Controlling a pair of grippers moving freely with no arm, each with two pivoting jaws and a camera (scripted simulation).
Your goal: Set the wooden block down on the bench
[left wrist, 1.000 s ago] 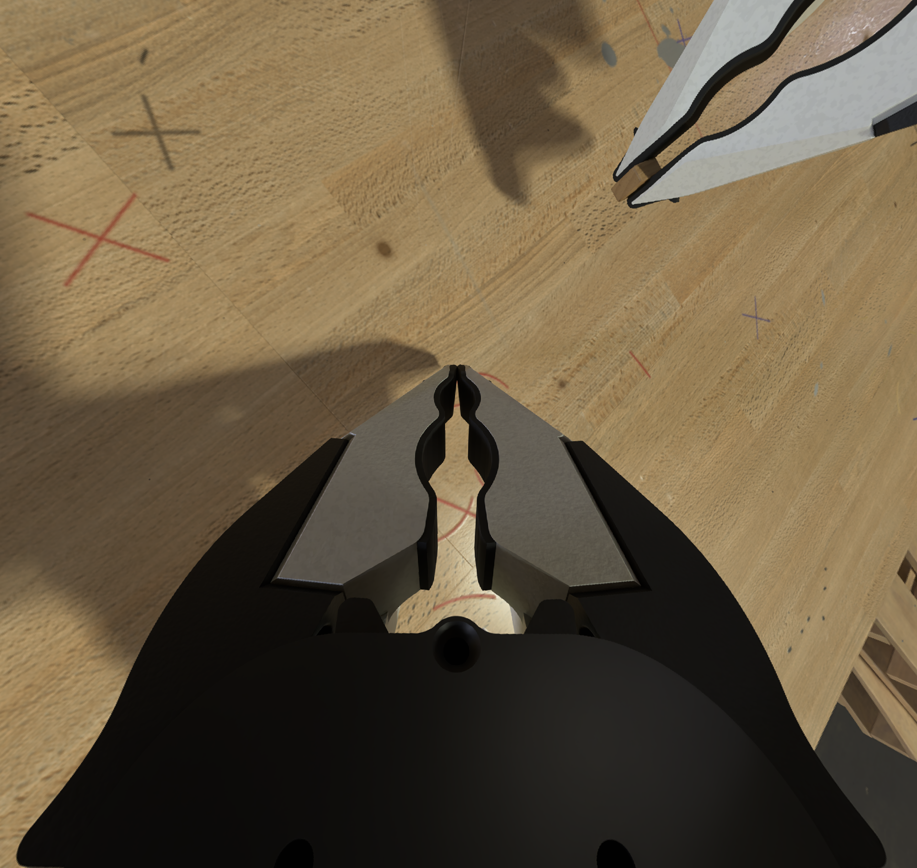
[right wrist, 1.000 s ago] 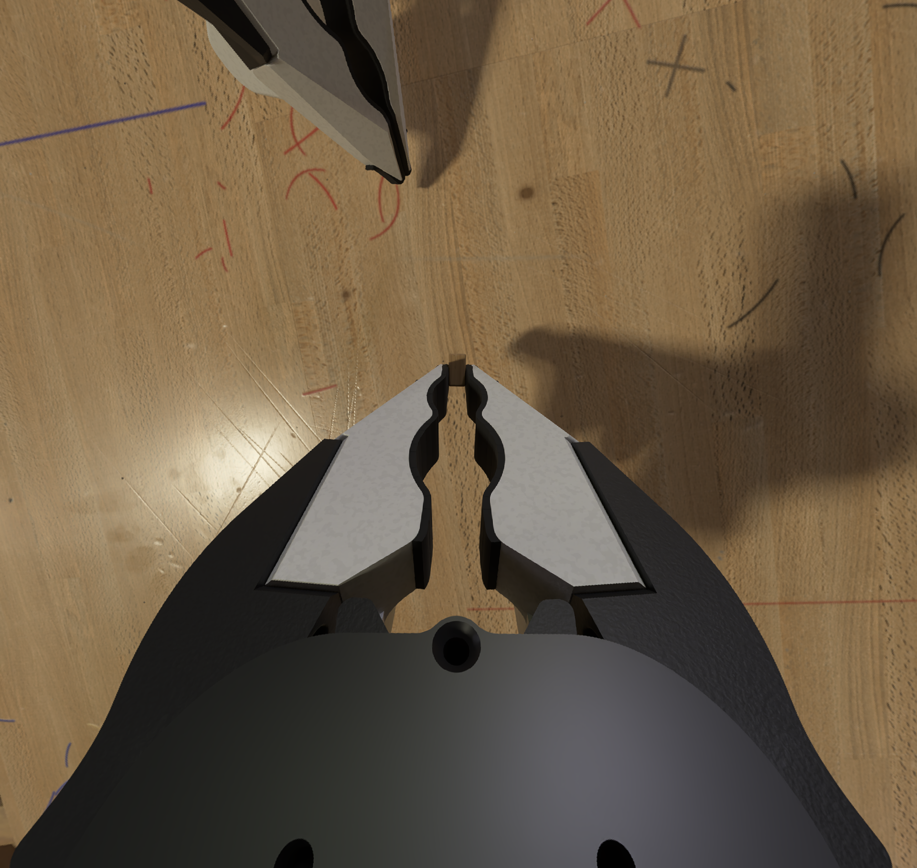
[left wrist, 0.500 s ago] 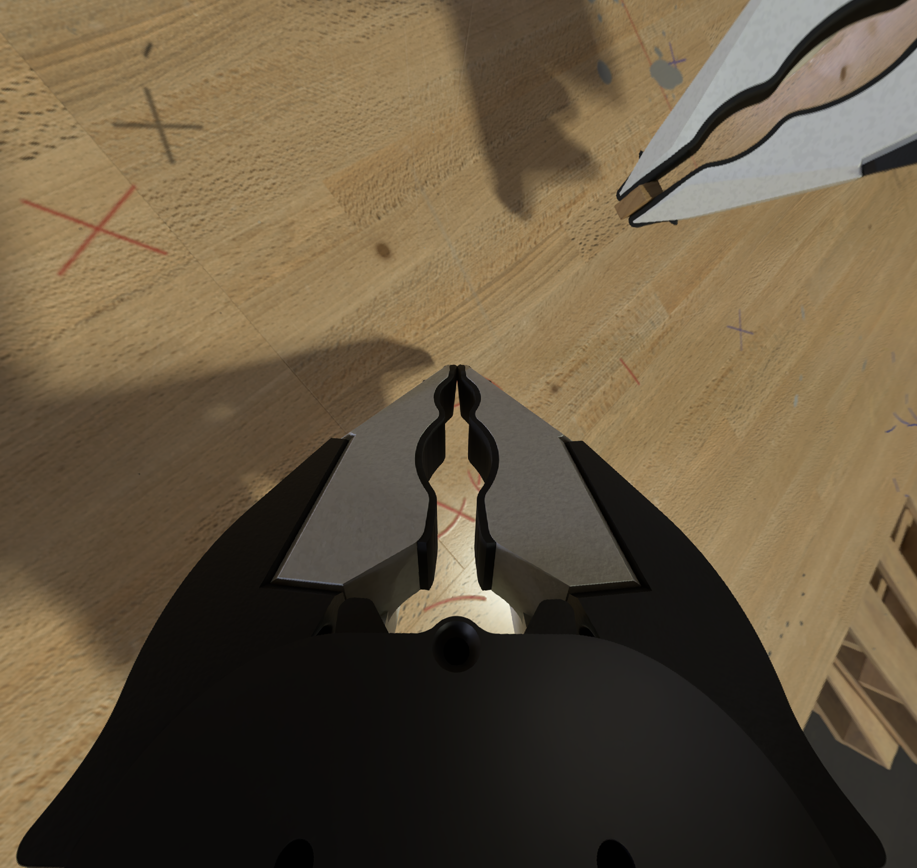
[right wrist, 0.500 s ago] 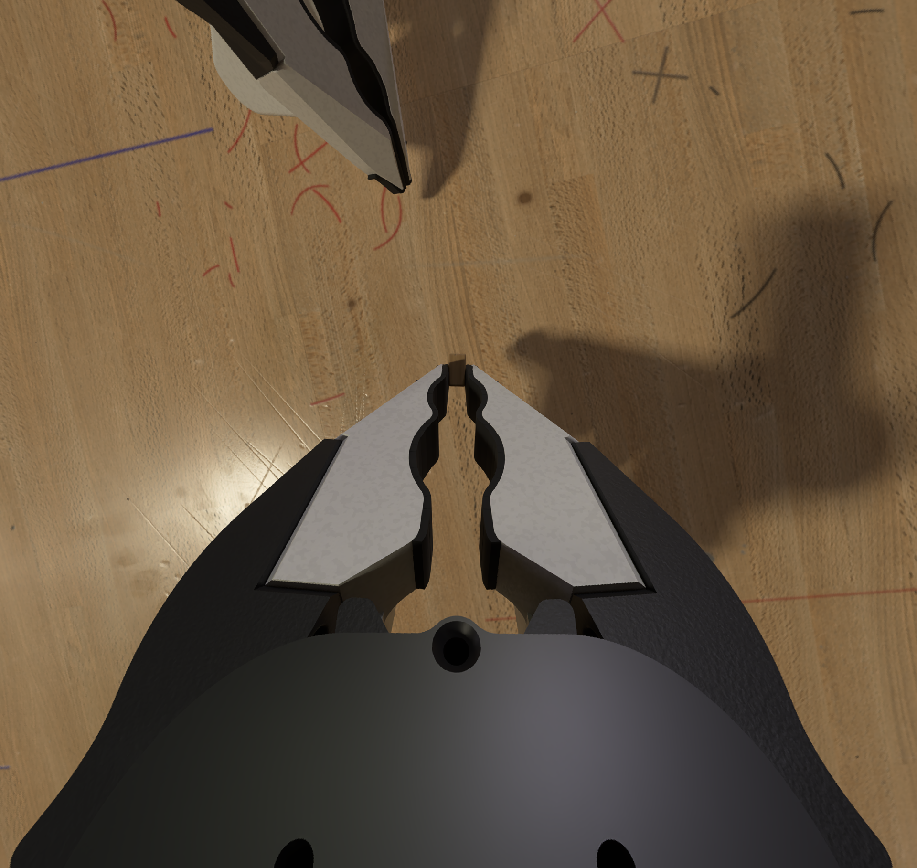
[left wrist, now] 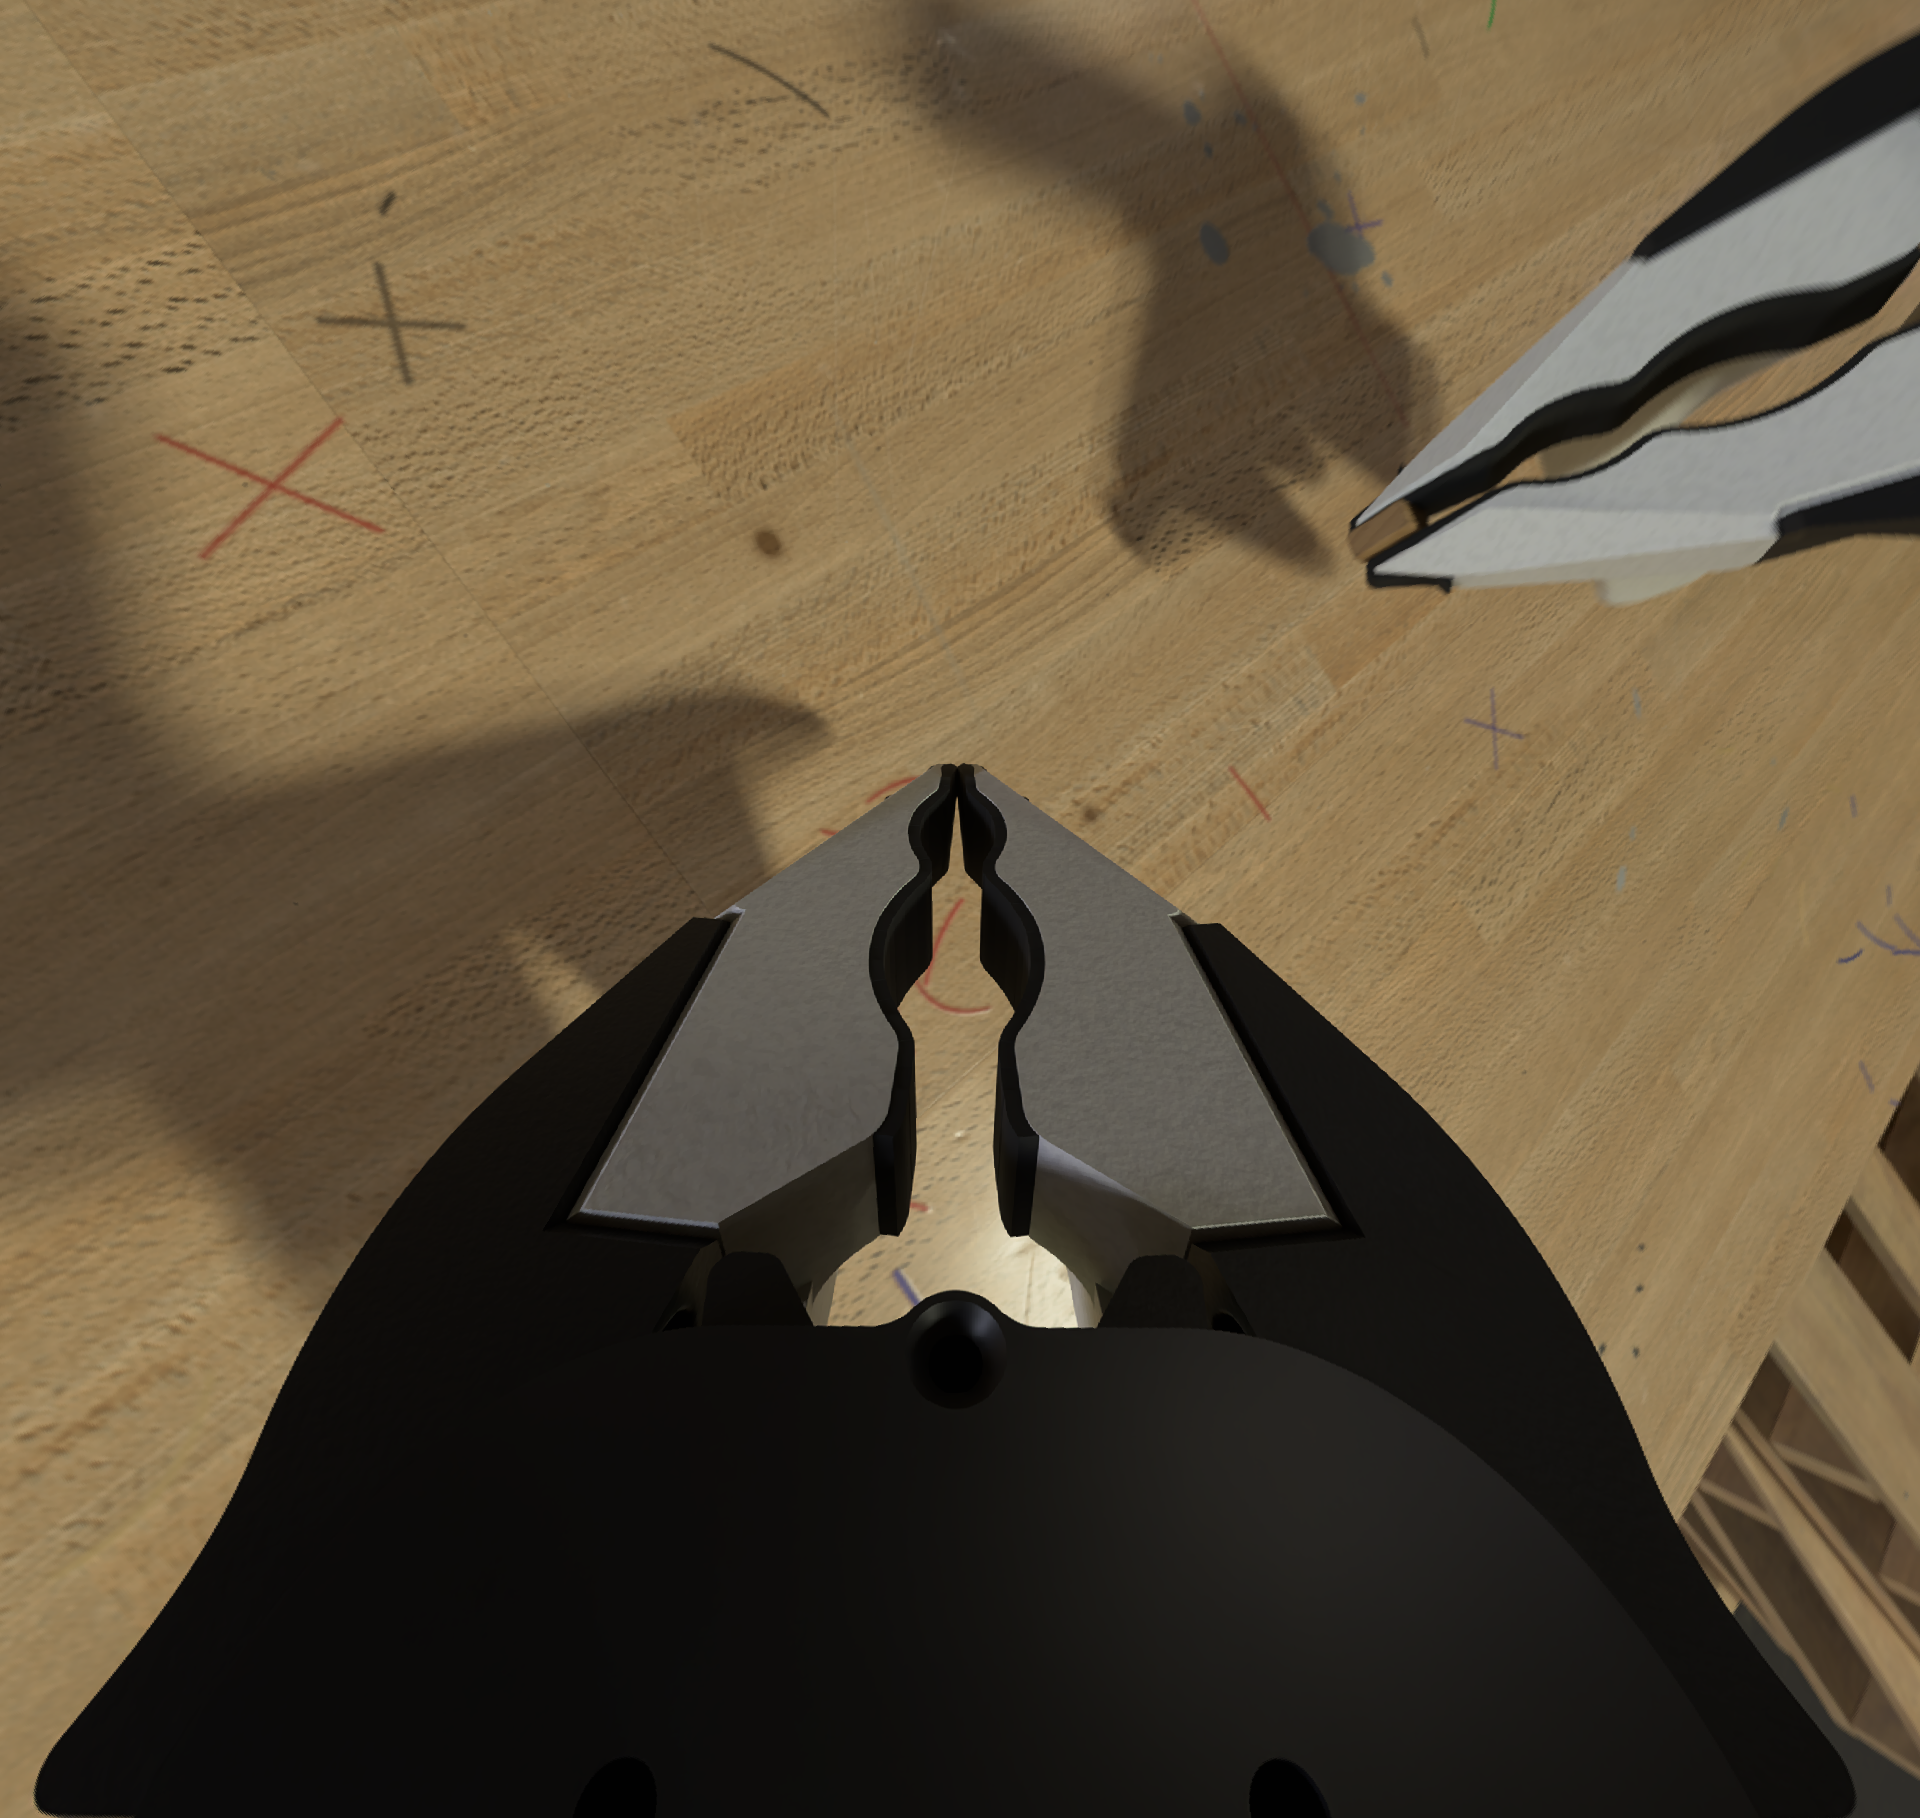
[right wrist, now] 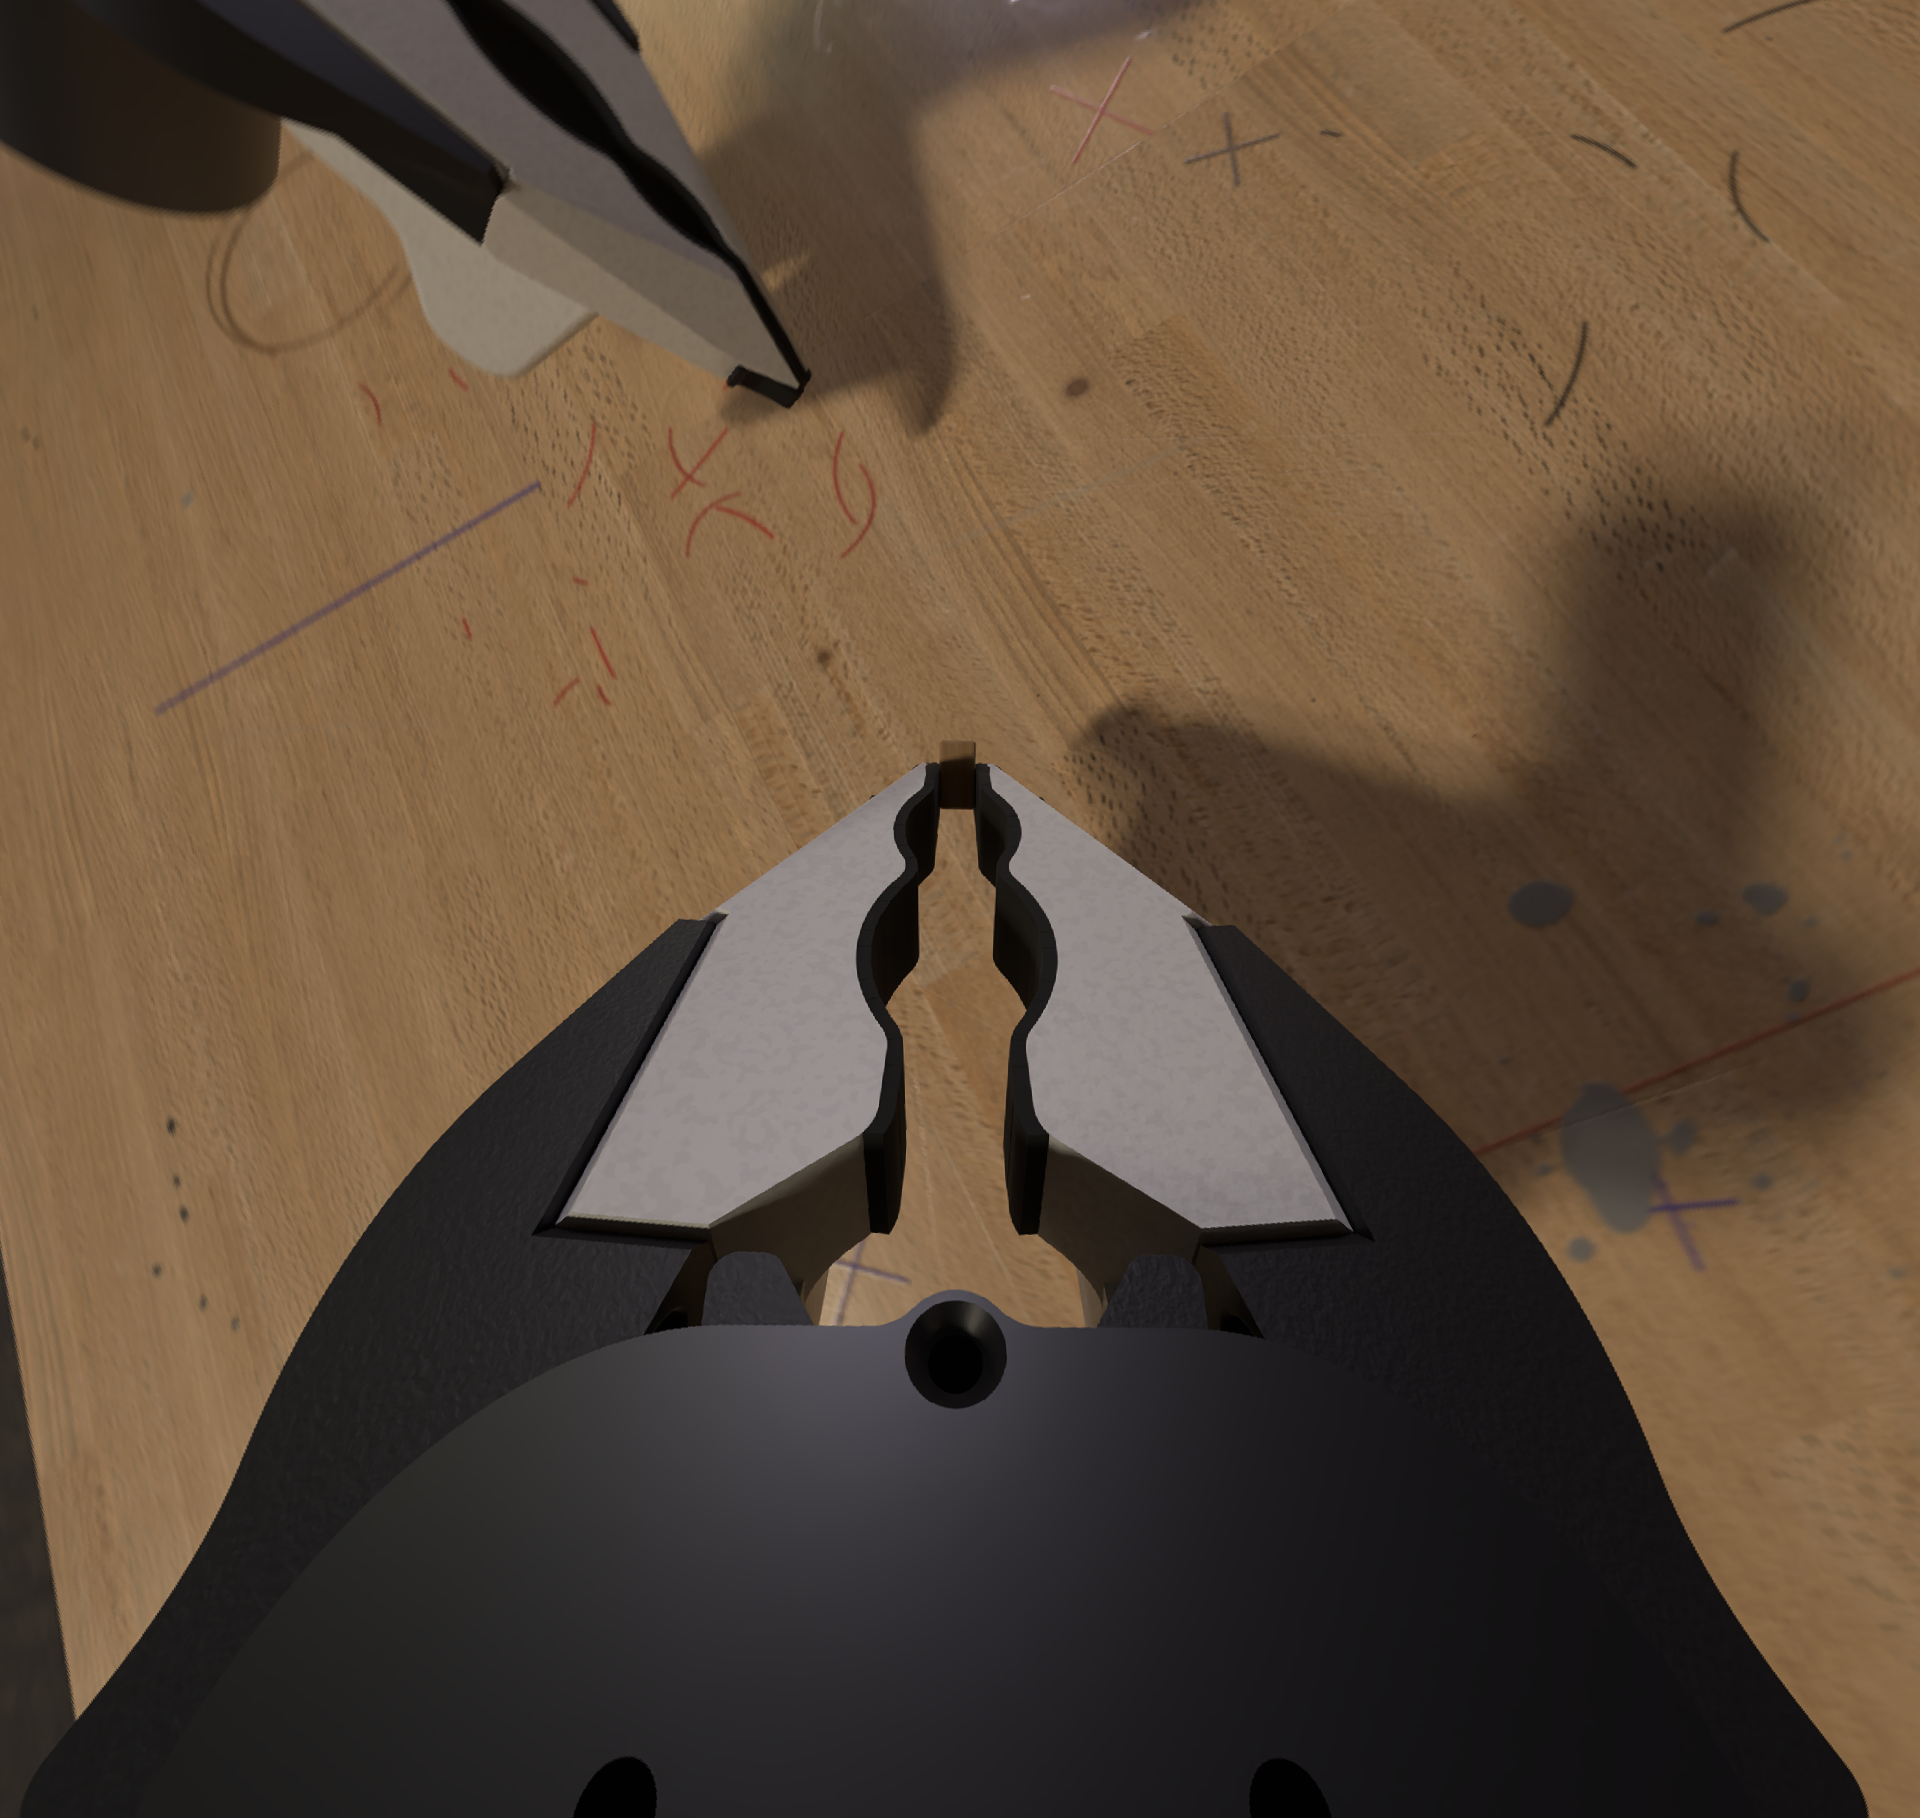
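The right gripper [right wrist: 957, 781], black-bodied with pale grey finger plates, pinches a small tan wooden block [right wrist: 957, 767] at the very tips of its fingers. Only a sliver of the block pokes out past the tips. The block sits above the pale oak bench [right wrist: 312, 937], a plank worktop scribbled with red, black and purple pen marks; whether the block touches the bench cannot be told from either view.

The left gripper [left wrist: 957, 779], of the same build, has its tips pressed together on nothing. It hangs over the bench well to one side of the block, above a cluster of red curved pen marks [right wrist: 769, 490].

The step in hand appears to be the carry and lowering (the block is not yet released). Next, the right gripper likely needs to bring the block flat onto the bench beneath it, then spread its fingers gently so the tiny piece does not tip or stick.
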